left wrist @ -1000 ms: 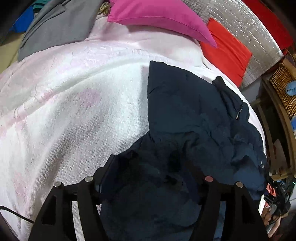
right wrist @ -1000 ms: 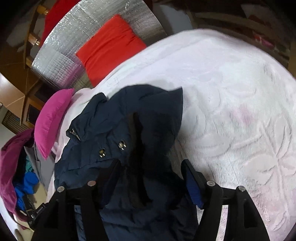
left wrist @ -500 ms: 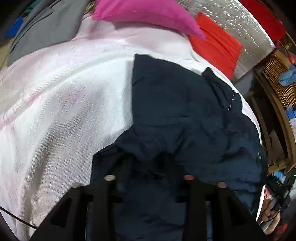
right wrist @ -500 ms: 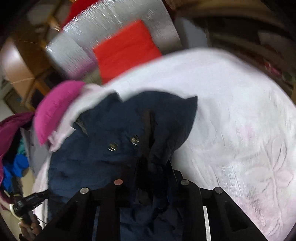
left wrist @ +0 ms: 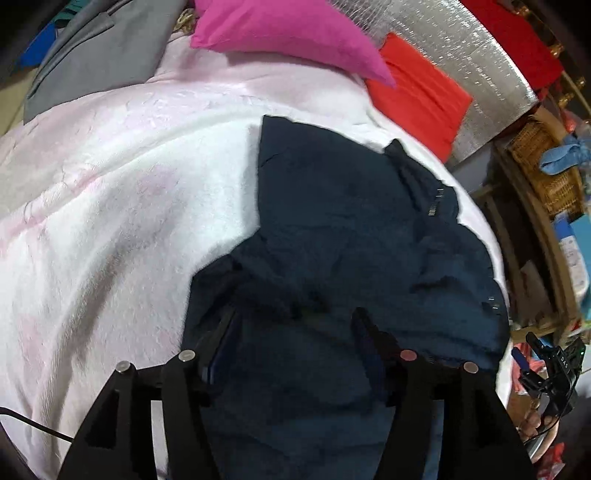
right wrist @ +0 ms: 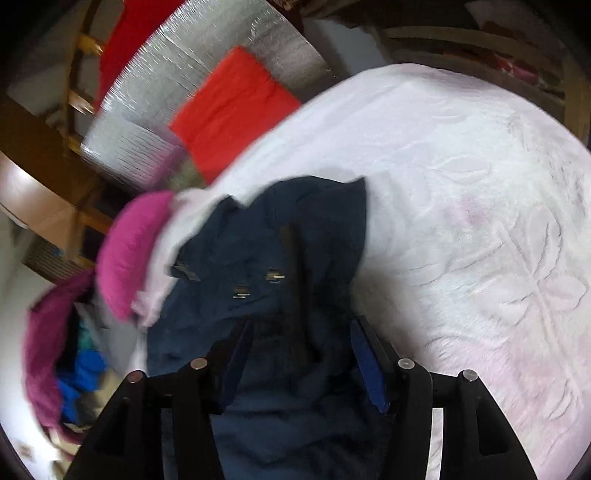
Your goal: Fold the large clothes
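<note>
Left wrist view: wicker basket (left wrist: 543, 162) at right edge on wooden shelving (left wrist: 517, 229), with a light-blue cloth (left wrist: 565, 158) draped over its rim; contents otherwise too blurred to tell. Small black device (left wrist: 554, 373) at lower right, held in a hand (left wrist: 533, 421), marked with tiny white letters too small to read reliably. No other legible writing.

Counted on the bed (left wrist: 110, 206), under its white-pink embossed blanket: one navy jacket (left wrist: 351, 229), one magenta pillow (left wrist: 291, 33), one red cushion (left wrist: 421, 96) against a silver quilted headboard (left wrist: 476, 59), one grey garment (left wrist: 92, 59) at the far left corner. Navy jacket spread rumpled across the right half of the bed, one short zipper and a snap showing near its right edge.

Left claw (left wrist: 295, 332) low over the jacket's near end, jaws partway apart and opening, dark fabric lying between the pads but not pinched.

Right wrist view: right claw (right wrist: 299, 339) likewise partway apart and opening, blue pads either side of a bunched fold of the jacket (right wrist: 266, 258), not clamped on it. Three metal fasteners visible on the jacket front. Beyond the bed's left edge, a heap of magenta and blue clothes (right wrist: 59, 354), blurred.
</note>
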Action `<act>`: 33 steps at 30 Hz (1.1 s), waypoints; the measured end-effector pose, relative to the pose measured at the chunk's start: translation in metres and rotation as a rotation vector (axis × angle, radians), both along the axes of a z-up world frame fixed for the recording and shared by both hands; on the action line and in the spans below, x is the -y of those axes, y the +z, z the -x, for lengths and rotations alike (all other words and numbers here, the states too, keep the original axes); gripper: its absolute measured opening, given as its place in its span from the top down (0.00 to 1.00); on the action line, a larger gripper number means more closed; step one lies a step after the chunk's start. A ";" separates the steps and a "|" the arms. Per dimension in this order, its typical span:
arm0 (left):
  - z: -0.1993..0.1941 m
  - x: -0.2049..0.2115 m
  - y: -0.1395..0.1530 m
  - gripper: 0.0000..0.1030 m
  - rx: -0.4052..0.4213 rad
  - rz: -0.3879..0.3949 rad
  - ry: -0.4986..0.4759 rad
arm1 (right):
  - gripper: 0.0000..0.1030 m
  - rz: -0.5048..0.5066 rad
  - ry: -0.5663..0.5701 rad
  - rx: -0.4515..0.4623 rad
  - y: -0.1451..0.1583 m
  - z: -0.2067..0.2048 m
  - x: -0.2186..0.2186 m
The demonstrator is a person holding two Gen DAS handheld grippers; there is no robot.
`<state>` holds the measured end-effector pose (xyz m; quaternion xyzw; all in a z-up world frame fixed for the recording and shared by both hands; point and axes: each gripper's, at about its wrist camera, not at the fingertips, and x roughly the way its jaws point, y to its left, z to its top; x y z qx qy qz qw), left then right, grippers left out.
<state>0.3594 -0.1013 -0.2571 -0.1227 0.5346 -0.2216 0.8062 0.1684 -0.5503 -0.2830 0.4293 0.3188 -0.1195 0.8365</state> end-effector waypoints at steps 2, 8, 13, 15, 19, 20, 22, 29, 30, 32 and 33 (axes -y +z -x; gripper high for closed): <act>0.007 0.004 0.006 0.37 0.001 0.038 -0.012 | 0.44 -0.043 0.030 0.051 0.005 0.006 -0.008; 0.019 0.026 -0.002 0.30 -0.115 0.138 -0.045 | 0.43 -0.245 0.192 0.052 -0.019 -0.014 -0.053; 0.014 0.033 -0.026 0.27 -0.225 0.204 0.035 | 0.38 -0.342 0.189 0.002 -0.052 -0.047 -0.078; 0.009 0.034 -0.030 0.27 -0.224 0.224 0.082 | 0.38 -0.362 0.157 0.014 -0.060 -0.058 -0.083; 0.001 0.035 -0.033 0.26 -0.191 0.243 0.171 | 0.33 -0.341 0.093 0.032 -0.064 -0.071 -0.081; -0.002 0.038 -0.033 0.26 -0.191 0.238 0.184 | 0.33 -0.337 0.083 0.028 -0.065 -0.072 -0.079; -0.003 0.043 -0.034 0.26 -0.175 0.216 0.198 | 0.33 -0.334 0.068 0.025 -0.064 -0.072 -0.075; -0.007 0.045 -0.028 0.27 -0.130 0.182 0.158 | 0.33 -0.346 0.106 -0.038 -0.057 -0.069 -0.073; -0.007 0.044 -0.026 0.32 -0.112 0.166 0.154 | 0.33 -0.349 0.124 -0.055 -0.056 -0.067 -0.074; -0.007 0.042 -0.029 0.40 -0.090 0.143 0.151 | 0.33 -0.369 0.154 -0.073 -0.056 -0.060 -0.076; -0.007 0.042 -0.030 0.40 -0.086 0.141 0.151 | 0.33 -0.376 0.159 -0.076 -0.056 -0.057 -0.077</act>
